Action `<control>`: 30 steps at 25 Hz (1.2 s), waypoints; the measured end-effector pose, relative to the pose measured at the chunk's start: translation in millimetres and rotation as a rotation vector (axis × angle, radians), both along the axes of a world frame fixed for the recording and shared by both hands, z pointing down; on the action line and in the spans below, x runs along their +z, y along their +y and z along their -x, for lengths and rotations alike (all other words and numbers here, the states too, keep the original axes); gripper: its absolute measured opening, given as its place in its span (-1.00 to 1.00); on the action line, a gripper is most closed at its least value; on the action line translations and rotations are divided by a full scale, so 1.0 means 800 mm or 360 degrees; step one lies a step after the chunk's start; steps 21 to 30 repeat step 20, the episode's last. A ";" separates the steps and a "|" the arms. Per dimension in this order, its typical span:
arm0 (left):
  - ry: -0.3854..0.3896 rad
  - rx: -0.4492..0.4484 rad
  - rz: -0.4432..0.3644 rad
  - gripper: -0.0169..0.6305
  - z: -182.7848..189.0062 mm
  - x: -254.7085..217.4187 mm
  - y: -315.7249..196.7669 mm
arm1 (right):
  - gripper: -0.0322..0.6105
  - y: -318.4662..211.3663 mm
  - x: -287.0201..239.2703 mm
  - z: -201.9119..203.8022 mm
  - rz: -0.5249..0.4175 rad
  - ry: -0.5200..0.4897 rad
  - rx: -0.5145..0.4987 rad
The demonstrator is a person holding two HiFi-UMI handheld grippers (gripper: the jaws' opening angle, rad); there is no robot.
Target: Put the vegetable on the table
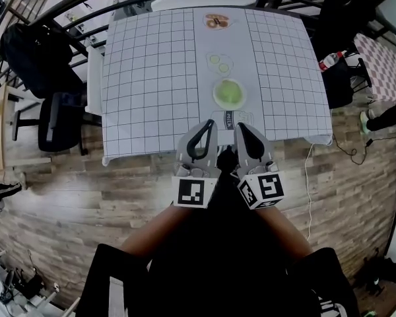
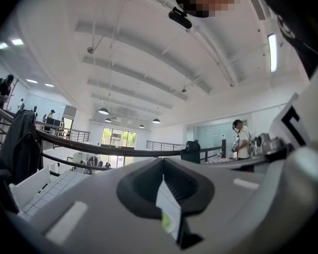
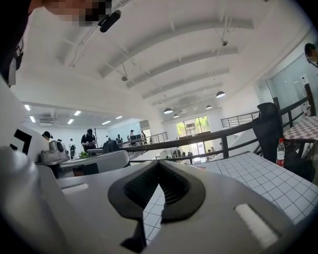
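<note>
Jaws on left gripper (image 1: 210, 125) and right gripper (image 1: 240, 127) are both closed on nothing, side by side at the table's (image 1: 152, 78) near edge, with the vegetable (image 1: 228, 92) sitting on it just beyond.

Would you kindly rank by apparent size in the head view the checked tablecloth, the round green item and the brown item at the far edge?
1. checked tablecloth, by far largest
2. round green item
3. brown item, slightly smaller, but farther from the camera, so unsure

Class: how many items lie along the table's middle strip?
4: brown item at the far edge, pale green slices next, round green vegetable nearer, labelled packet at the near edge. Others may be hidden.
</note>
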State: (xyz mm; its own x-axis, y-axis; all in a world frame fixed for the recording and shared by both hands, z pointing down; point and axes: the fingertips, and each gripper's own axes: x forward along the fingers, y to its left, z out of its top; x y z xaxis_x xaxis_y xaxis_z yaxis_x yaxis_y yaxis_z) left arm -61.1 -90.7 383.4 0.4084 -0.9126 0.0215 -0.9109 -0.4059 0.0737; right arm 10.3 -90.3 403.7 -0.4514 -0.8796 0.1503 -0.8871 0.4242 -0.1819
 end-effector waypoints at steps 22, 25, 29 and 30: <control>-0.0016 -0.0019 -0.0036 -0.92 0.031 -0.004 0.027 | -0.91 0.036 -0.009 0.043 -0.0090 0.0177 -0.0046; -0.0016 -0.0019 -0.0036 -0.92 0.031 -0.004 0.027 | -0.91 0.036 -0.009 0.043 -0.0090 0.0177 -0.0046; -0.0016 -0.0019 -0.0036 -0.92 0.031 -0.004 0.027 | -0.91 0.036 -0.009 0.043 -0.0090 0.0177 -0.0046; -0.0016 -0.0019 -0.0036 -0.92 0.031 -0.004 0.027 | -0.91 0.036 -0.009 0.043 -0.0090 0.0177 -0.0046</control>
